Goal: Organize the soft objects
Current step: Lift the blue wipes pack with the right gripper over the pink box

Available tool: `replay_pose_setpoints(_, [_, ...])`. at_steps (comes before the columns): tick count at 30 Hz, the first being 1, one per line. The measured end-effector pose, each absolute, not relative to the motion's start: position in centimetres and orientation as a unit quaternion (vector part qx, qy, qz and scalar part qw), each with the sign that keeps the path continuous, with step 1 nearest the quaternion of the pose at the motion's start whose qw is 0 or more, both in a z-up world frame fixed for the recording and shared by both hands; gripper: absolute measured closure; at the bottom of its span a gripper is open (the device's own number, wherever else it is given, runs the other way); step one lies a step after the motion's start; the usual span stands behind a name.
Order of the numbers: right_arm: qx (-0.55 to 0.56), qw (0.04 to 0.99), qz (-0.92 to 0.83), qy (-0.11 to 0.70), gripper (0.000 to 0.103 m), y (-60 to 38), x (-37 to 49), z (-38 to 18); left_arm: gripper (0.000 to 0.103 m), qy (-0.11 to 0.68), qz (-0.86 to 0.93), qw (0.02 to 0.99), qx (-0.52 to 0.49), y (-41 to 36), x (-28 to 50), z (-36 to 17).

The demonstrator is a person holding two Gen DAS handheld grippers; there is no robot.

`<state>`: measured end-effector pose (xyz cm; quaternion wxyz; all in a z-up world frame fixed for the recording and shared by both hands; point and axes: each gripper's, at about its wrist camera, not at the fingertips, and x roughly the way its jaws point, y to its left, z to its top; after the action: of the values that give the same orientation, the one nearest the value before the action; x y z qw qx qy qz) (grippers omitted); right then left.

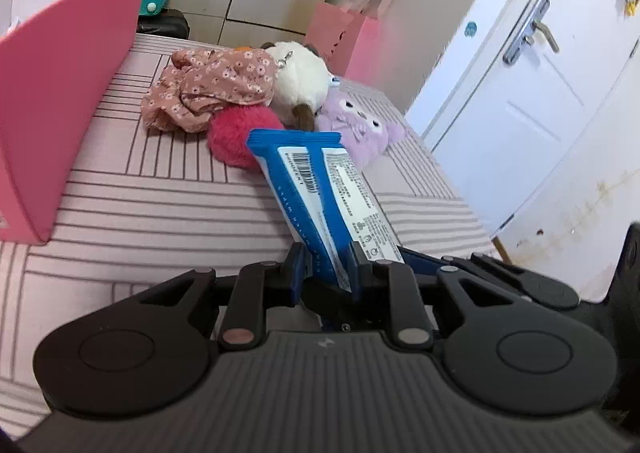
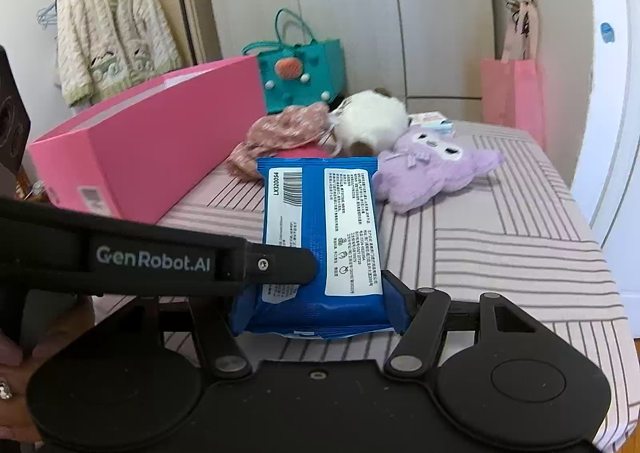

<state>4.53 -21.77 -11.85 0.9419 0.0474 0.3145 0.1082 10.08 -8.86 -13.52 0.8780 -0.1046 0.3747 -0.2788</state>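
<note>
Beside the striped bed's pink box, both grippers clamp a blue pack.

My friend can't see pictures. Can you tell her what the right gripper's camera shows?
Both grippers hold a blue packet over a striped bed. Behind it lie a purple plush, a white plush and floral cloth, beside a pink box.
</note>
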Motion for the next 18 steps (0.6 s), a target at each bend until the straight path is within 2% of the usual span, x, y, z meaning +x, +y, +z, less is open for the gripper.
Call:
replay_pose_setpoints(7, [0.052,0.934,0.125,0.331,0.034,-20.9,3.0,-10.0,0.082,0.383,-0.295,0.871,-0.085,-7.5,8.5,-11.4])
replay_pose_setpoints(10, [0.083,0.921,0.122,0.360,0.034,-20.9,3.2,-9.2,0.082,0.404,-0.309,0.856,-0.094,-6.6,8.8,-10.9])
replay_pose_setpoints(18, [0.064,0.903,0.152,0.397,0.034,-18.4,3.0,-7.5,0.082,0.463,-0.313,0.827,-0.063,-4.8,9.0,-9.0])
